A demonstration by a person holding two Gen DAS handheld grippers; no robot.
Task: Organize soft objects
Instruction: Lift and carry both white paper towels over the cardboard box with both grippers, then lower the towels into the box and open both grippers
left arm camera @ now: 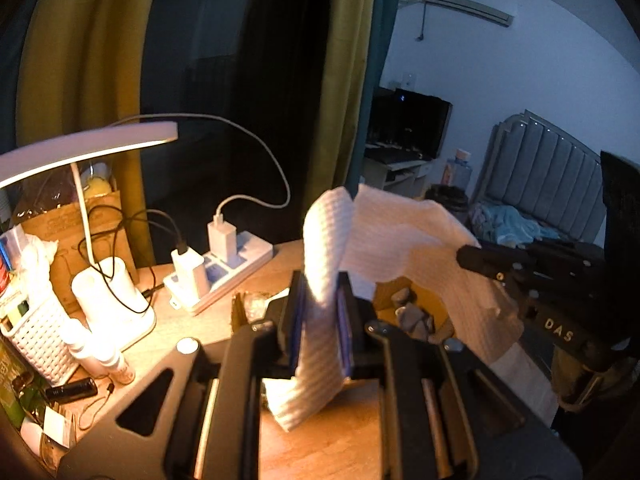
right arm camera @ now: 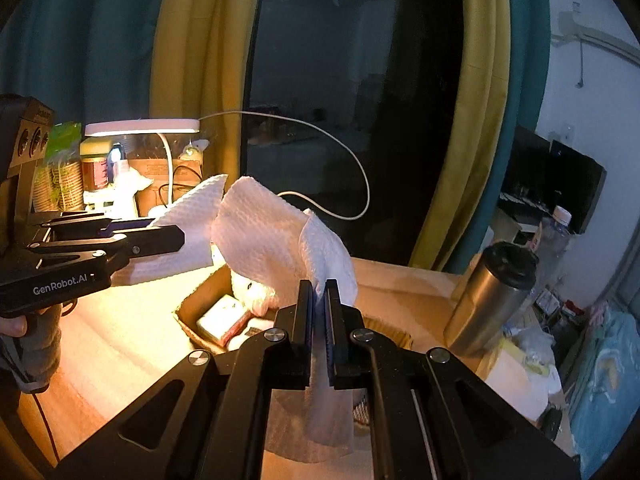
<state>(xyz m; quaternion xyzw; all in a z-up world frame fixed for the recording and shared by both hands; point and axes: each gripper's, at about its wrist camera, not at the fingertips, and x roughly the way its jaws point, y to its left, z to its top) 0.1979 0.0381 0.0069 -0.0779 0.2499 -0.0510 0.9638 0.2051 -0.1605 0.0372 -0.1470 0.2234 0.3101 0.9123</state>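
The left claw [left arm camera: 320, 312] is clamped on one end of a white cloth [left arm camera: 400, 240], which rises between its blue pads and flops over to the right. The right claw [right arm camera: 319, 300] is clamped on the opposite end, a tail of fabric hanging down below its fingers. Between the two, the cloth sags in loose folds in the air above an open cardboard box [right arm camera: 200, 304] on the tabletop [right arm camera: 120, 340]; the box already holds a few small items.

The step looks like spreading or folding the cloth before it goes down. To do it well, I would draw the claws apart, level with each other, until the slack in the middle is gone, since the twist near the left claw will otherwise crease into the fold. Both grips look narrow, pinching a bunched edge rather than a flat corner, so a hard pull could slip one end free.

Keep the hanging part above the box rim so it does not snag. A lamp [left arm camera: 88, 140] and power strip [left arm camera: 224, 264] stand near on the left; a steel tumbler [right arm camera: 488, 300] stands near on the right, within sweeping range.
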